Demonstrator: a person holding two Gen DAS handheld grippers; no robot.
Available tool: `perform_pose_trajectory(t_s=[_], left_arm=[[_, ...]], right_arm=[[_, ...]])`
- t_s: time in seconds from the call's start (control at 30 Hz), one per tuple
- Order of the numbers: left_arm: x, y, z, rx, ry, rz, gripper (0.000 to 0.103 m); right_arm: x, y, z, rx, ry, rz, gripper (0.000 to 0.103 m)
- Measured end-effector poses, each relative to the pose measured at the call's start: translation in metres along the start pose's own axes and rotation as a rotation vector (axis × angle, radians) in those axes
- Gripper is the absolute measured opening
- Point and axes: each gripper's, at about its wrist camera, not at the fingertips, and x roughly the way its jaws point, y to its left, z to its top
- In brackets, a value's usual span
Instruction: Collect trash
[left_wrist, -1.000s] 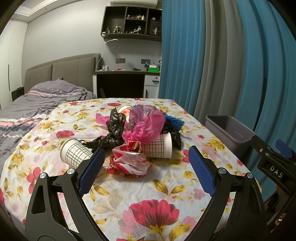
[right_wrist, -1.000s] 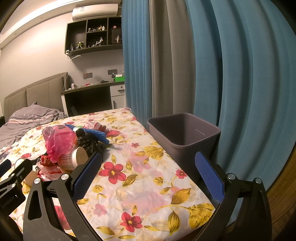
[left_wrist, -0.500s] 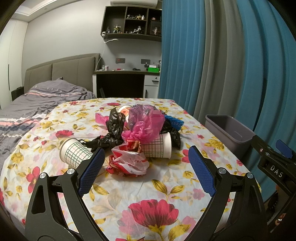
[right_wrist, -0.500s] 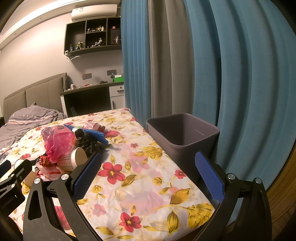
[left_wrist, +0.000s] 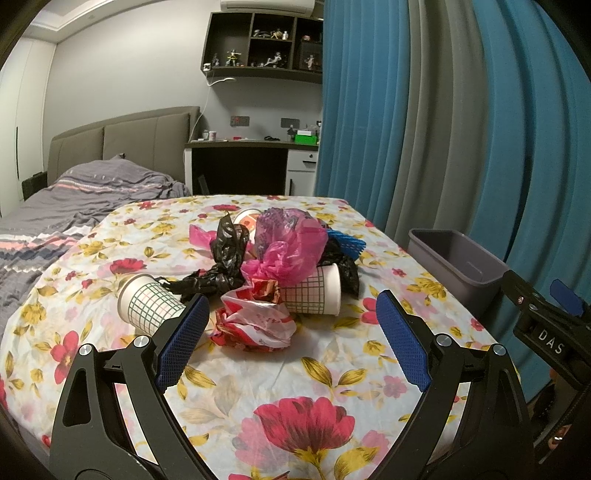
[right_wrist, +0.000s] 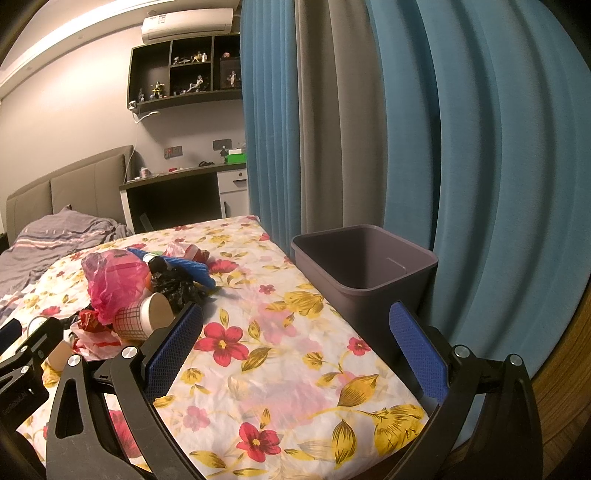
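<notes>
A heap of trash lies on the floral tablecloth: a pink plastic bag, a black bag, a red-and-white bag, two checked paper cups on their sides and a blue net. My left gripper is open and empty, just short of the heap. My right gripper is open and empty over the table's right side, with the heap to its left. A grey bin stands beside the table's right edge.
Blue and grey curtains hang close behind the bin. A bed stands at the left, a desk with shelves behind the table. The right gripper's body shows at the left wrist view's right edge.
</notes>
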Motion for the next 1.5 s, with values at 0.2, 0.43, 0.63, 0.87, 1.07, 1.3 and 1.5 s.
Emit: perform_pose_trajectory(t_s=[0.2,0.43,0.63,0.87,1.07,1.3,1.5], left_arm=[[0.0001,-0.0001,0.0001,0.0,0.001,0.0,0.09],[0.0001,-0.0002,0.0001,0.0,0.0,0.001,0.09],[0.0,0.0,0.0001,-0.002,0.0,0.0,0.09],[0.0001,0.0,0.0001,-0.002,0.001,0.0,0.09],[0.0001,0.0,0.0001,-0.002,0.001,0.0,0.09],[0.0001,0.0001,0.0001,-0.003,0.001,-0.001,0.09],[0.0001,0.0001,0.0001,-0.002,0.001,0.0,0.09]], right_arm=[[-0.0001,-0.0011,-0.0005,0.0,0.0,0.0,0.098],[-0.0007,-0.0019,-0.0003,0.0,-0.001,0.0,0.098],[-0.0011,-0.002,-0.0004,0.001,0.0,0.001,0.098],[-0.0009,-0.002,-0.0008,0.001,0.0,0.001,0.098],[-0.001,-0.0024,-0.0008,-0.001,-0.002,-0.001,0.098],[-0.0012,-0.0037,-0.0003,0.001,-0.002,0.001,0.098],[-0.0012,-0.0033,-0.0007,0.001,-0.002,0.0,0.098]])
